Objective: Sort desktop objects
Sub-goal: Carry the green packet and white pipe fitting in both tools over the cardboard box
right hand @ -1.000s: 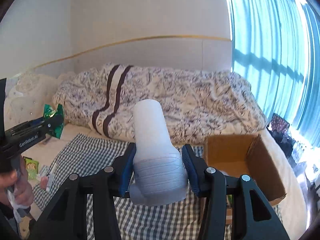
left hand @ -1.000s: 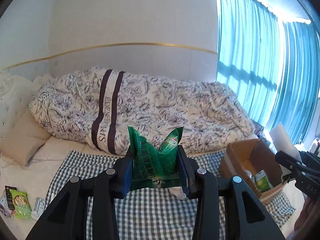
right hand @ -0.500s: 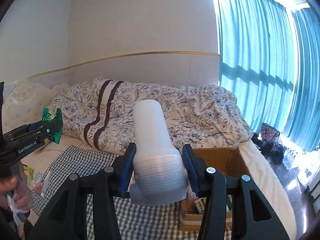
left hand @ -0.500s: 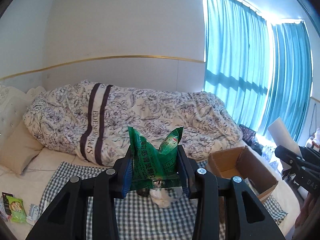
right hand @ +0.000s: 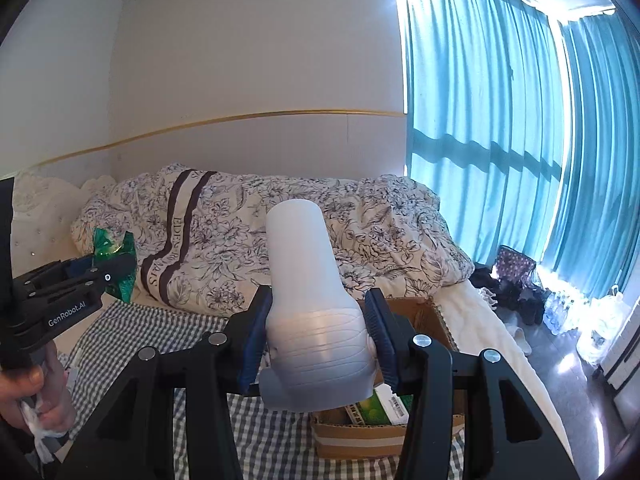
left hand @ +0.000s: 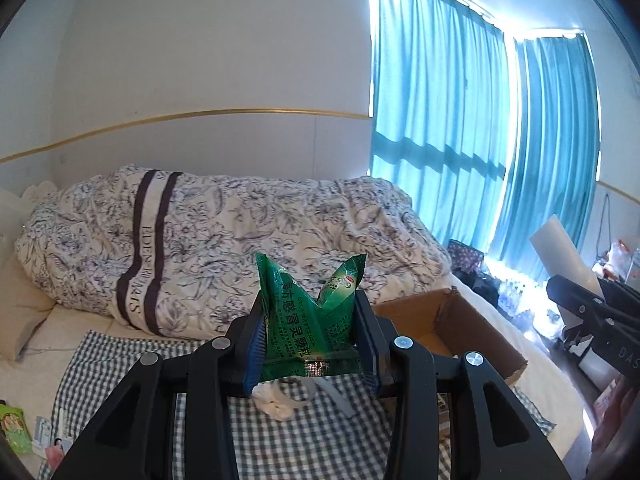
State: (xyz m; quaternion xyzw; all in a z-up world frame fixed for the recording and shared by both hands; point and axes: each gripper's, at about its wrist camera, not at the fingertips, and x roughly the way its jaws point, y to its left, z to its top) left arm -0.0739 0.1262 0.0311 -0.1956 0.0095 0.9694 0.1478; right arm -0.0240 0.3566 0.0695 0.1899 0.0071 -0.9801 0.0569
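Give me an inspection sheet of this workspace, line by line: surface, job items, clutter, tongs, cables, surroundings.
Surface: checked cloth spread on the bed, partly covered.
Job's things: green sachet and white plastic bottle, both held in the air; open cardboard box with a green-and-white carton inside.
Clutter: crumpled white tissue on the cloth; small packets at the cloth's left edge.
Tongs: left tongs shut on the green sachet; right tongs shut on the white plastic bottle.
Cables: nothing seen.
Surroundings: floral duvet, teal curtains, bags on the floor.
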